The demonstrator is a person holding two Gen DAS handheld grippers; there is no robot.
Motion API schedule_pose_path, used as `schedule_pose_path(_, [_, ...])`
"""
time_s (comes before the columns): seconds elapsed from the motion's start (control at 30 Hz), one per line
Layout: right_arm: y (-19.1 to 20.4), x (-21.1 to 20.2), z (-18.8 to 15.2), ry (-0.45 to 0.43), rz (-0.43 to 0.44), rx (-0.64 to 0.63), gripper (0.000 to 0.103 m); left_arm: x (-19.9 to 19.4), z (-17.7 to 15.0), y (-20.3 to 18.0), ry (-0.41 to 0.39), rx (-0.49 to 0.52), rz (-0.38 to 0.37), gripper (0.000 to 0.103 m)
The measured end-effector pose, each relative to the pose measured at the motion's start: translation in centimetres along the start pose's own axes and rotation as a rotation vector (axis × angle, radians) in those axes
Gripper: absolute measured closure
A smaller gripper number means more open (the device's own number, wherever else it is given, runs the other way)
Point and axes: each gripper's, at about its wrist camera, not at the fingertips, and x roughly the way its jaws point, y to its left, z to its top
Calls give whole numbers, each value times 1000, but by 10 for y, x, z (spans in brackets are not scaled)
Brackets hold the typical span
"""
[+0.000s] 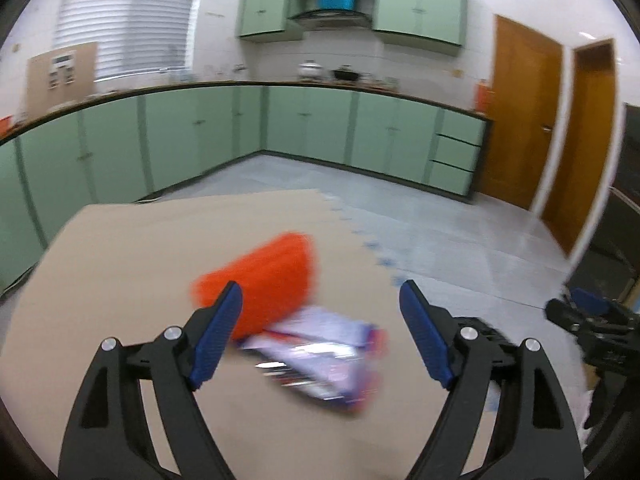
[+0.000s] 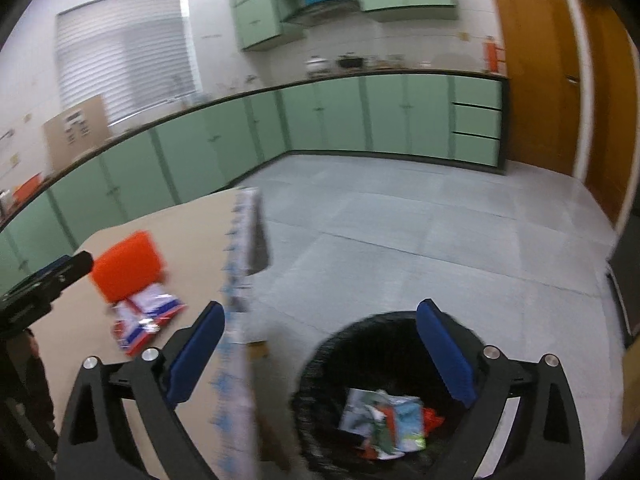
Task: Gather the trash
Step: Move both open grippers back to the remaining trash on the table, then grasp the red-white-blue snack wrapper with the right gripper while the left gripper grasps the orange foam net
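- On the tan table top [image 1: 120,280], near its middle, lies an orange packet [image 1: 264,276]; a white, purple and red wrapper [image 1: 320,356] touches its near edge and partly overlaps it. Both are blurred, and no print on them can be read.
- From the right wrist view, the same wrapper shows white panels with red and blue edges and a shiny patch; any lettering is too smeared to make out.
- Right of the table, on the grey tiled floor [image 2: 400,232], stands a round bin lined with a black bag [image 2: 332,360]. Crumpled trash [image 2: 384,420] lies at its bottom: pale blue, white, red and green scraps.
- Along the table's right edge runs a white strip with small blue marks [image 2: 236,320], not legible.
- Over the table, the left gripper [image 1: 322,336] has its blue pads spread wide apart and holds nothing; the wrapper lies below the gap.
- Above the bin, the right gripper [image 2: 320,356] stands with its jaws wide and empty.
- Far left, a cardboard box [image 1: 60,76] on the counter carries white labels, unreadable.
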Motion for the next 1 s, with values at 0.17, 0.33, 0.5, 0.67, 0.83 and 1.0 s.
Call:
schedule_pose_path(0.17, [50, 23, 0, 29, 75, -49, 8, -8, -4, 46, 8, -24, 98, 25])
schedule_pose_path(0.33, [88, 51, 5, 61, 107, -93, 9, -10, -5, 65, 18, -42, 116, 25])
schedule_pose_path(0.5, [115, 76, 2, 109, 111, -145, 9, -10, -8, 78, 25, -55, 113, 25])
schedule_pose_path(0.67, [125, 99, -3, 173, 103, -149, 9, -6, -11, 86, 37, -61, 121, 25])
schedule_pose_path(0.83, [130, 115, -9, 242, 94, -160, 9, -2, -13, 98, 53, -82, 127, 25])
schedule_pose_path(1.0, [135, 124, -12, 293, 108, -177, 14, 5, -13, 101, 72, -98, 124, 25])
